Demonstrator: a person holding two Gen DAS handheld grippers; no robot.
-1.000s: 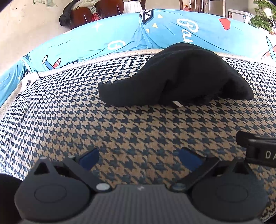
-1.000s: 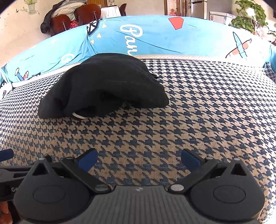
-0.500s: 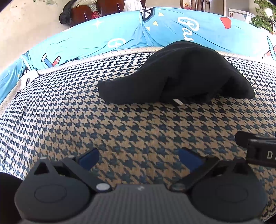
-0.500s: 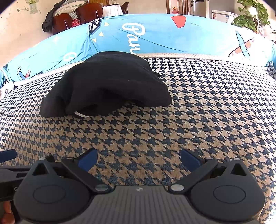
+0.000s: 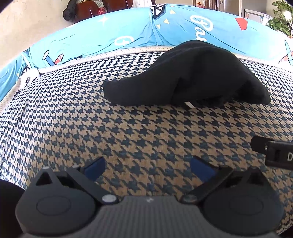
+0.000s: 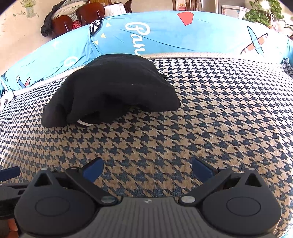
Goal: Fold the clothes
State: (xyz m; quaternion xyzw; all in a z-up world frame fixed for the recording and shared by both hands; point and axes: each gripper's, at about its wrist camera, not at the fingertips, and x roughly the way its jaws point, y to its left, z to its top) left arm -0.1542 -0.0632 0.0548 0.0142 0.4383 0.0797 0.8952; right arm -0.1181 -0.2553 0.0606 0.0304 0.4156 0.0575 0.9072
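A black garment lies bunched in a heap on the houndstooth-covered surface, a small white tag showing at its near edge. In the right wrist view the same black garment sits left of centre. My left gripper is open, well short of the heap, nothing between its blue pads. My right gripper is also open and empty, the same distance back. The right gripper's body shows at the left wrist view's right edge.
A light-blue printed cushion runs along the far edge behind the garment. Beyond it stand wooden chairs with clothing draped on them and a potted plant. Bare houndstooth cloth stretches to the right of the heap.
Both grippers have crept slightly closer to the black garment, which sits a little lower and larger in both views. Jaws stay open.
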